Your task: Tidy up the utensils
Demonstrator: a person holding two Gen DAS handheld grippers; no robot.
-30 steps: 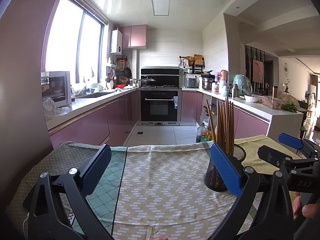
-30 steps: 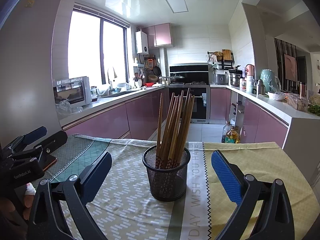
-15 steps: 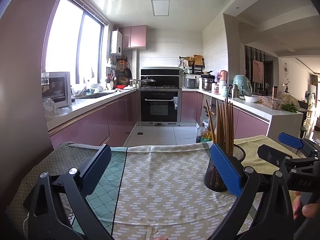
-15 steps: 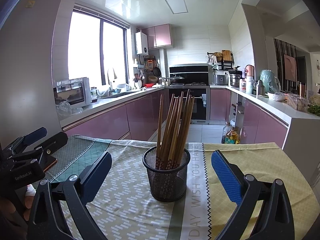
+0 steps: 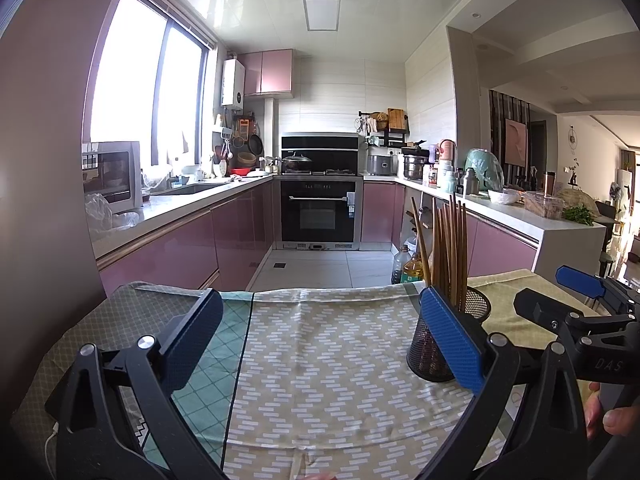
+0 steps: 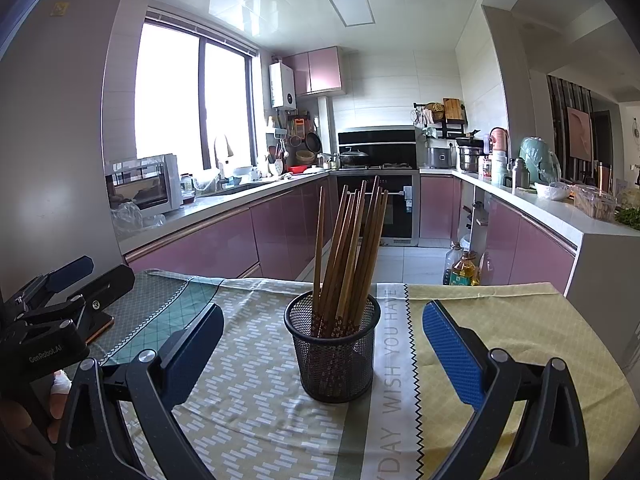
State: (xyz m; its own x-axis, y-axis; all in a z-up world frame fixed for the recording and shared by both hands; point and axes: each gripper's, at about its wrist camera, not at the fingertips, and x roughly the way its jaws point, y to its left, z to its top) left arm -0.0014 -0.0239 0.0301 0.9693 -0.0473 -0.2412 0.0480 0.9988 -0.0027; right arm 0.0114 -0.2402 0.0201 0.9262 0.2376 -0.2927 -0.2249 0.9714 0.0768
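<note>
Left wrist view: left gripper [image 5: 320, 336] spread wide, empty, over patterned tablecloth [image 5: 320, 360], mesh cup [image 5: 448, 344] of chopsticks [image 5: 444, 252] just behind its right finger; right wrist view: right gripper [image 6: 320, 340] spread wide, empty, same cup [image 6: 334, 352] centred between its 2 fingers, untouched.

Both cameras sit low over the clothed counter [image 5: 320, 340], facing the kitchen. The right one looks close at the mesh holder [image 6: 334, 354]; the left sees it off to the right [image 5: 436, 344].
</note>
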